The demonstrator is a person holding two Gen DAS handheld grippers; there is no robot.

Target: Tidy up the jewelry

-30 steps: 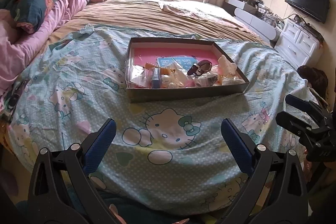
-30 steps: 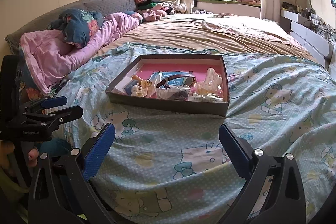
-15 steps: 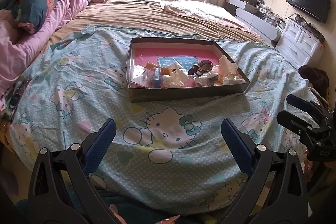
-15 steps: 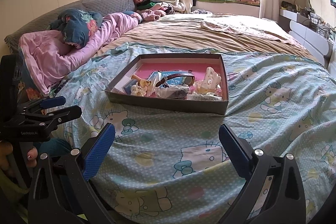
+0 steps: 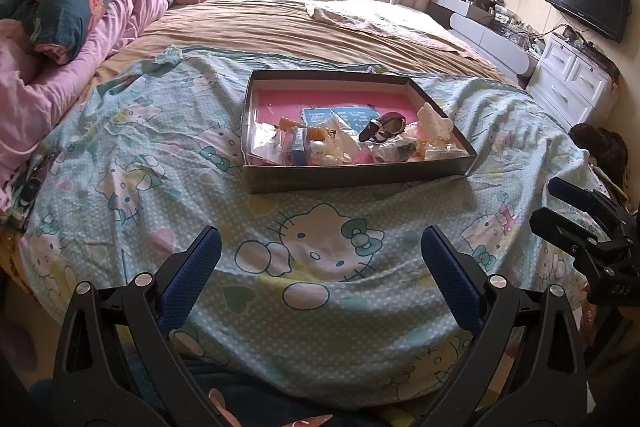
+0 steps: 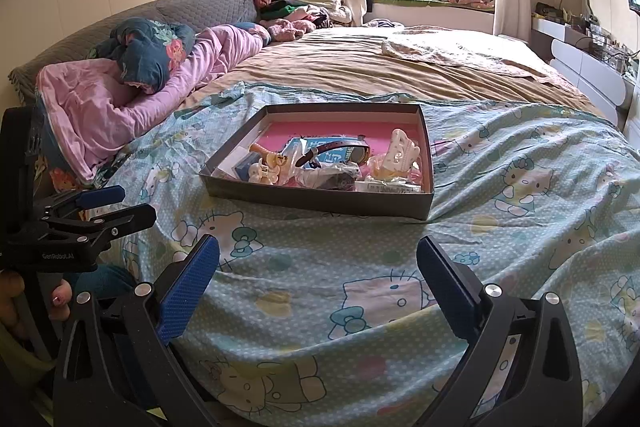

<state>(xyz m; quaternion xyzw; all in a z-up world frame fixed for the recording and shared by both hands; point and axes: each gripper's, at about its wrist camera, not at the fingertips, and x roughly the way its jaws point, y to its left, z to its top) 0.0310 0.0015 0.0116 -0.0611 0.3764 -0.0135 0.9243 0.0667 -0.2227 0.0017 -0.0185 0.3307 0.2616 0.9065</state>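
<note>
Looked forward from the bed's foot, low over the pale blue cartoon-cat sheet (image 5: pixel 320 307); left view faced straight, right view angled leftward. Shared the shallow grey cardboard tray (image 5: pixel 356 179) (image 6: pixel 320 201), near and central.

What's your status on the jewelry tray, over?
Left gripper open, empty. Right gripper open, empty. Jewelry box on the bedspread ahead, untouched. Nothing in the way.

There is one shallow box (image 5: pixel 352 175) on one cartoon-print sheet (image 5: pixel 320 267). Inside I count one dark watch (image 5: pixel 382 126) and one blue card (image 5: pixel 340 115). Two grippers are visible, left gripper (image 5: pixel 320 251) and right gripper (image 6: pixel 318 255).
</note>
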